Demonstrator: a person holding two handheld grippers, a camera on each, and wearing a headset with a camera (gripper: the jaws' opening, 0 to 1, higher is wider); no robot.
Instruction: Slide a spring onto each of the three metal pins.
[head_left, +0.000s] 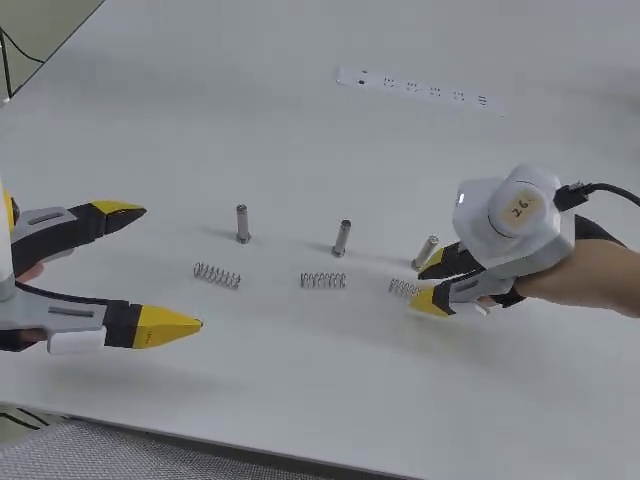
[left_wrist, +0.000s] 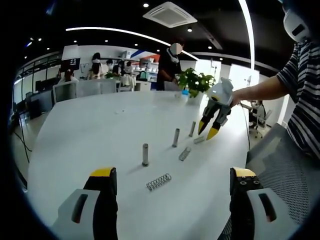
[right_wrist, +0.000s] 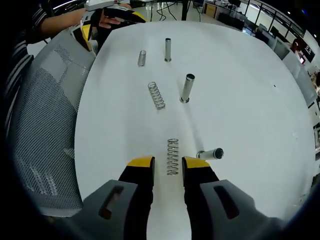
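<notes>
The right gripper (right_wrist: 168, 165), held in a person's hand, has its two yellow-tipped jaws partly parted and grips nothing. The nearest spring (right_wrist: 172, 156) lies flat on the white table (right_wrist: 240, 90). Its near end sits in the gap between the jaw tips and, as far as can be seen, touches neither. Just beside the right-hand jaw tip, a fallen pin (right_wrist: 210, 154) lies on its side.

Further ahead of the jaws, the middle pin (right_wrist: 187, 87) stands upright, with the middle spring (right_wrist: 156, 95) lying just to its left. Beyond these, the far pin (right_wrist: 168, 50) stands upright, with the far spring (right_wrist: 142, 57) lying to its left. Each spring lies loose on the table, apart from its pin.

Past the far pin, the left gripper (head_left: 165, 268) has its jaws spread wide and holds nothing. It points towards the far spring but is well apart from it.

A grey mesh chair (right_wrist: 45, 125) sits at the table edge, to the right gripper's left. A white power strip (head_left: 412, 87) lies across the table, well beyond the row of pins.
</notes>
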